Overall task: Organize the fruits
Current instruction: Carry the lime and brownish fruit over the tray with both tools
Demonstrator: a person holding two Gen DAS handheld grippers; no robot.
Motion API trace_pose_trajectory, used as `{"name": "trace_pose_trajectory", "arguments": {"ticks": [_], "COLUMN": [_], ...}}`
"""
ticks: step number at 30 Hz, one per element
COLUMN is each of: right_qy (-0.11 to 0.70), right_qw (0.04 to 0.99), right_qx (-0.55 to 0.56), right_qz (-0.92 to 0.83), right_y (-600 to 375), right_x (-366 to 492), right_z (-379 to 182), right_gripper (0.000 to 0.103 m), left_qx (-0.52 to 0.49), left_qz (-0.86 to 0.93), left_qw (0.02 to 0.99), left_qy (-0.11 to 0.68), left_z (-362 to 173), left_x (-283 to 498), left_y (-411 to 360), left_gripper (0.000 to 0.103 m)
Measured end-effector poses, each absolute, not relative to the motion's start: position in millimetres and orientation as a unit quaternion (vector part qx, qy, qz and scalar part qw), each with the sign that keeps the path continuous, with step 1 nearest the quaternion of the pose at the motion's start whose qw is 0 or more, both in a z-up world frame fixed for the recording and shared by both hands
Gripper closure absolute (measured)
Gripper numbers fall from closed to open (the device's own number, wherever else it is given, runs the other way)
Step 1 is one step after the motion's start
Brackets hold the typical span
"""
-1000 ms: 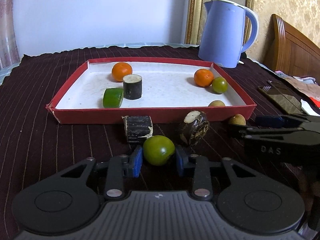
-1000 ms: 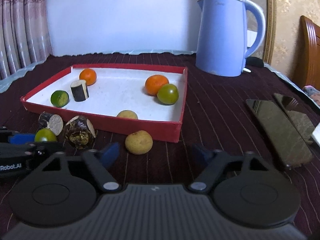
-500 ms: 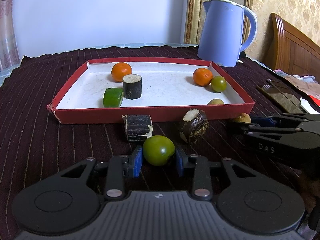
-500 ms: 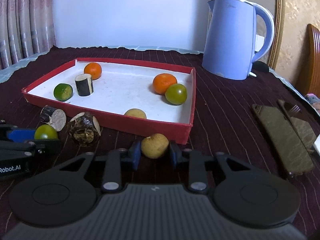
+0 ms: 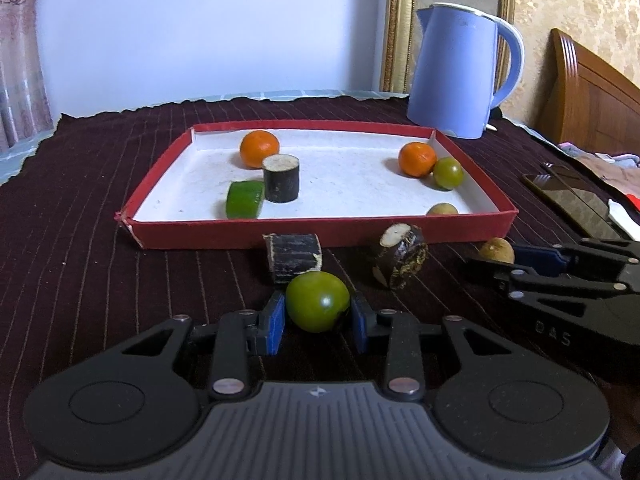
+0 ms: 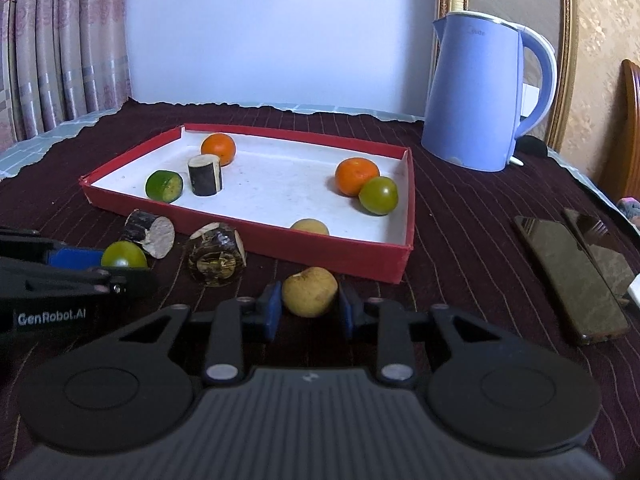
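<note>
Right wrist view: the right gripper (image 6: pixel 308 312), jaws spread a second ago, now clenches the longan (image 6: pixel 309 291) just before the tray (image 6: pixel 256 236). The left gripper (image 5: pixel 318 320) clamps the green fruit (image 5: pixel 317 301) there too; both look ready for lifting in.

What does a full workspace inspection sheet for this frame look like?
Surface: dark striped cloth.
Job's things: red tray holds six pieces; green fruit, yellow fruit and two dark cut chunks lie outside.
Clutter: two phones, blue kettle.
Grippers: left gripper shut on green fruit; right gripper shut on yellow fruit.
Cables: nothing seen.
Surroundings: curtain, wooden headboard.
</note>
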State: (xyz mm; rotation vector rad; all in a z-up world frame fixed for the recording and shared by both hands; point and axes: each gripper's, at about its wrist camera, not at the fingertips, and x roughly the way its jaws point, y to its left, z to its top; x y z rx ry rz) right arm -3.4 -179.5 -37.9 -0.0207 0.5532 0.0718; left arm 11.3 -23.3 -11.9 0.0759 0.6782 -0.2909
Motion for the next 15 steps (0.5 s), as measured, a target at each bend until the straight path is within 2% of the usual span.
{"name": "trace_pose_trajectory", "arguments": {"ticks": [15], "right_qy": [0.235], "right_qw": [0.971], "right_qx": [0.011], "right_qz": [0.036], "right_y": [-179], "right_x": [-13], "right_z": [-16], "right_gripper": [0.075], "left_qx": [0.061], "left_qz": [-0.097], "left_qw": [0.946], "left_qy": [0.302], "left_z": [9], "left_x": [19], "left_y": [-28], "left_gripper": [0.070]}}
